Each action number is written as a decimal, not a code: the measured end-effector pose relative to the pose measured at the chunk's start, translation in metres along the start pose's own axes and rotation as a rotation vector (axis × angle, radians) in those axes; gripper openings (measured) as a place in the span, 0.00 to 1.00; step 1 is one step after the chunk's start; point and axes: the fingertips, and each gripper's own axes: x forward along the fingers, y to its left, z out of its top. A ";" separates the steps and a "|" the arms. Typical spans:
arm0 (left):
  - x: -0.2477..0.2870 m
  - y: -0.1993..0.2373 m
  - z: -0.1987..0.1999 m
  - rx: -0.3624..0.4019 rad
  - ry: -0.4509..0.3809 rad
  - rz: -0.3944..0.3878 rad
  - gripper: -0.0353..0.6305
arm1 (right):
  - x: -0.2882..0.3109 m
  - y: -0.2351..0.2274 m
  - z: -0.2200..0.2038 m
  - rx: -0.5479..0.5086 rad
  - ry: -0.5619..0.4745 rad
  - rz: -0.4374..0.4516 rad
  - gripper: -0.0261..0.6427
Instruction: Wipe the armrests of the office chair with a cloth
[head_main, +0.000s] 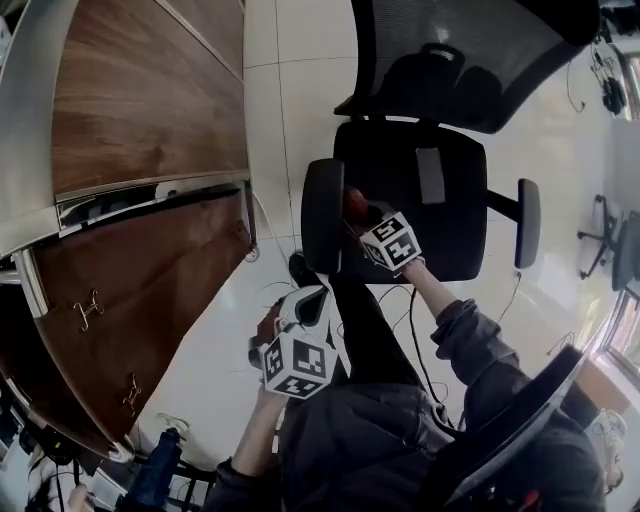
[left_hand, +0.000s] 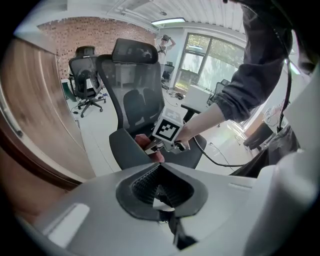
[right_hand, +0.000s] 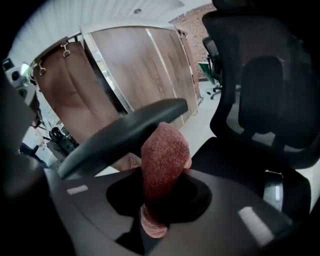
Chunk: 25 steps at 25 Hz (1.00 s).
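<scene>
Right gripper (head_main: 370, 226) clamps the red cloth (right_hand: 165, 155), tip right against the nearer armrest (head_main: 322, 215), whose long axis runs away from the person. Left gripper (head_main: 308, 305) hangs back, jaws together, empty.

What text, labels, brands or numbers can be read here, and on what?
None readable in any view.
Marker cube on the left gripper, and the one on the right gripper holding the cloth: square patterns only, no letters.
Grey tag on the office chair: too blurred to read.
</scene>
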 end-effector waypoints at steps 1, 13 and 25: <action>0.000 -0.001 0.003 -0.002 -0.004 0.000 0.08 | -0.012 0.006 0.004 -0.014 -0.014 0.000 0.17; -0.003 0.010 -0.003 -0.052 0.011 0.036 0.08 | 0.031 -0.011 -0.022 0.036 0.078 -0.033 0.17; -0.009 0.009 -0.026 -0.068 0.036 0.021 0.08 | 0.041 -0.017 -0.009 0.124 0.051 0.023 0.16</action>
